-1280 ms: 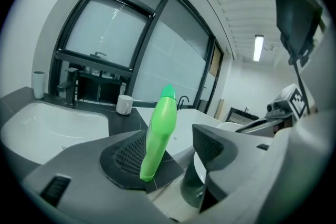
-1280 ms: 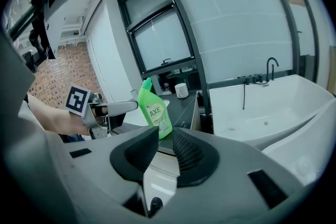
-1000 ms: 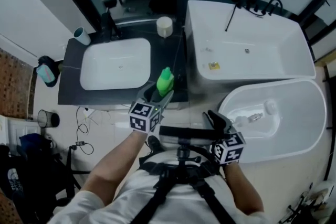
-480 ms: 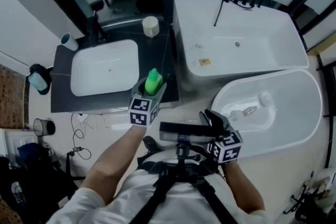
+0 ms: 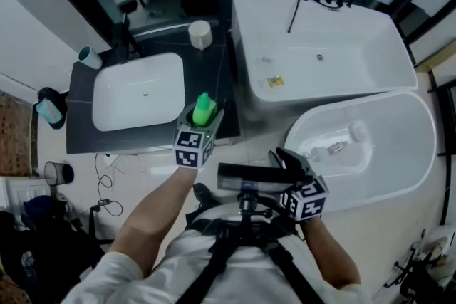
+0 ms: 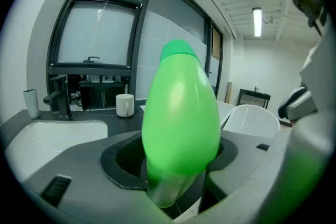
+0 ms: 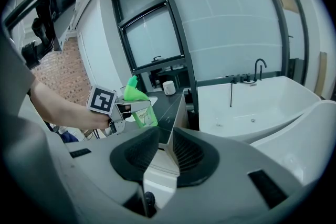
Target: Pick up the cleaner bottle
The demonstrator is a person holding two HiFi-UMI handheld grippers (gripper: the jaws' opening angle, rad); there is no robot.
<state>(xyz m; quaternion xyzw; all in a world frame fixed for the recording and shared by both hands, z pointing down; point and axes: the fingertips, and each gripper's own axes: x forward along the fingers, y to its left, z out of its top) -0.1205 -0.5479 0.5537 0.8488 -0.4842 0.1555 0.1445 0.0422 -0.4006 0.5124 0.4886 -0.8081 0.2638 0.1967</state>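
Note:
The cleaner bottle (image 5: 204,109) is bright green with a green cap. My left gripper (image 5: 202,122) is shut on its lower body and holds it upright over the front right corner of the dark counter (image 5: 80,133). In the left gripper view the bottle (image 6: 181,113) fills the middle between the jaws of that gripper (image 6: 177,168). The right gripper view shows the bottle (image 7: 137,105) from the side, in the left gripper (image 7: 127,109). My right gripper (image 5: 288,159) hovers low near my body beside the oval tub, its jaws (image 7: 170,140) closed together on nothing.
A white sink basin (image 5: 139,92) is set in the counter, with a black faucet (image 5: 122,39), a cup (image 5: 90,57) and a white mug (image 5: 200,33) behind it. A rectangular bathtub (image 5: 320,46) and an oval tub (image 5: 377,153) lie to the right.
The whole view has shifted a little to the left. The left gripper stays shut on the bottle and has moved slightly farther over the counter. The right gripper has hardly moved.

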